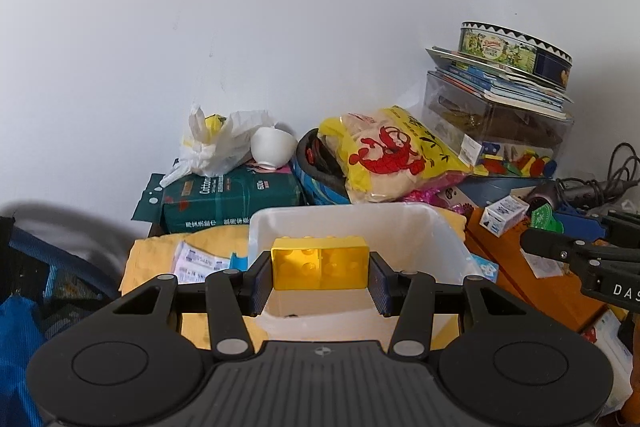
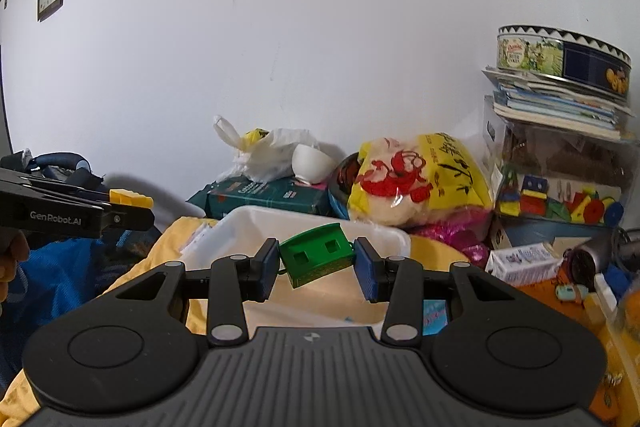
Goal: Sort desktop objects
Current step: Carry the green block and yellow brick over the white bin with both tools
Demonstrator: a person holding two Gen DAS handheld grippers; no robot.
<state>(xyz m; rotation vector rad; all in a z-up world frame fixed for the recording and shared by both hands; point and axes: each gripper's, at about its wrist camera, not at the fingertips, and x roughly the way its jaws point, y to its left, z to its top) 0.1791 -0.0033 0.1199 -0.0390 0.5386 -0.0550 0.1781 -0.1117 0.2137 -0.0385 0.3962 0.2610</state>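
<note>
My left gripper (image 1: 319,273) is shut on a yellow building block (image 1: 319,267) and holds it above the near part of a white plastic bin (image 1: 440,239). The right wrist view shows this gripper from the side (image 2: 132,213) with the yellow block (image 2: 130,198) at its tip. My right gripper (image 2: 316,261) is shut on a green toy block with two square holes (image 2: 316,253), tilted, above the same white bin (image 2: 236,227). In the left wrist view the right gripper (image 1: 536,243) enters from the right; its jaws are hidden there.
The bin stands on a yellow cloth (image 1: 156,251). Behind it lie a green tissue pack (image 1: 232,199), a white bowl (image 1: 272,147), a yellow lobster-print bag (image 1: 392,151) and a clear box of toys (image 1: 500,131) under books and a round tin (image 1: 516,47). A small white carton (image 1: 502,215) lies right.
</note>
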